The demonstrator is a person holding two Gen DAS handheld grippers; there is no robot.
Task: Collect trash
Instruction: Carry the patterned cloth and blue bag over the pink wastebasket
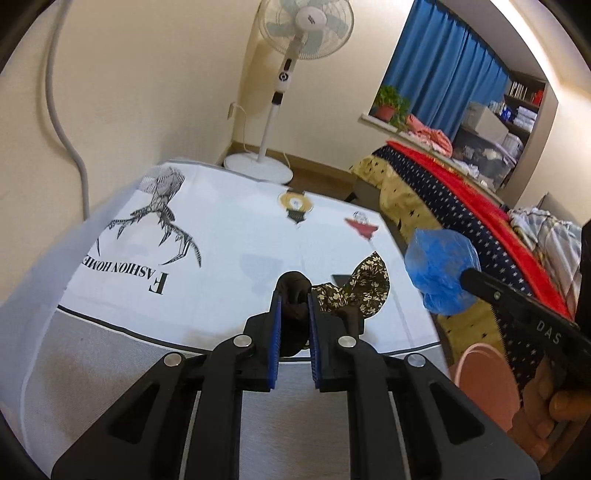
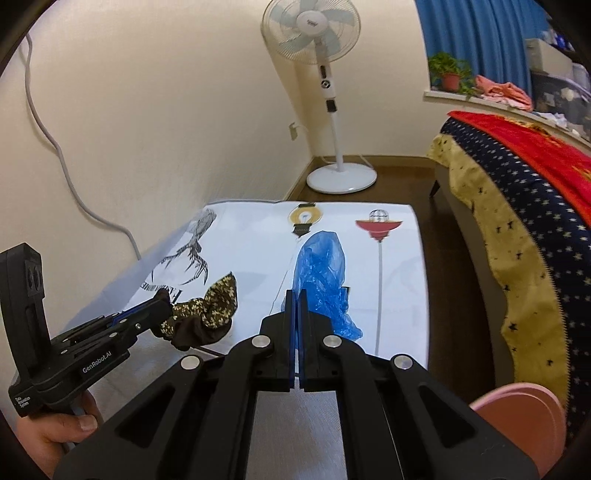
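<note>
Both pieces of trash are picked up off the table (image 2: 399, 258). The left gripper (image 1: 294, 295) clamps a floral scrunchie (image 1: 365, 284); the right gripper (image 2: 297, 295) pinches a blue plastic bag (image 2: 319, 266). Next: carry them to what may be a pink bin (image 2: 524, 413), near right.

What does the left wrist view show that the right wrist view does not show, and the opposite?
Only the left wrist view shows the bookshelf and the striped laundry pile. Only the right wrist view shows the left gripper from the side, its camera housing and the hand holding it. Both show the floral scrunchie clamped in the left gripper, the blue plastic bag pinched in the right gripper, the fan, the printed tablecloth and the pink bin.
</note>
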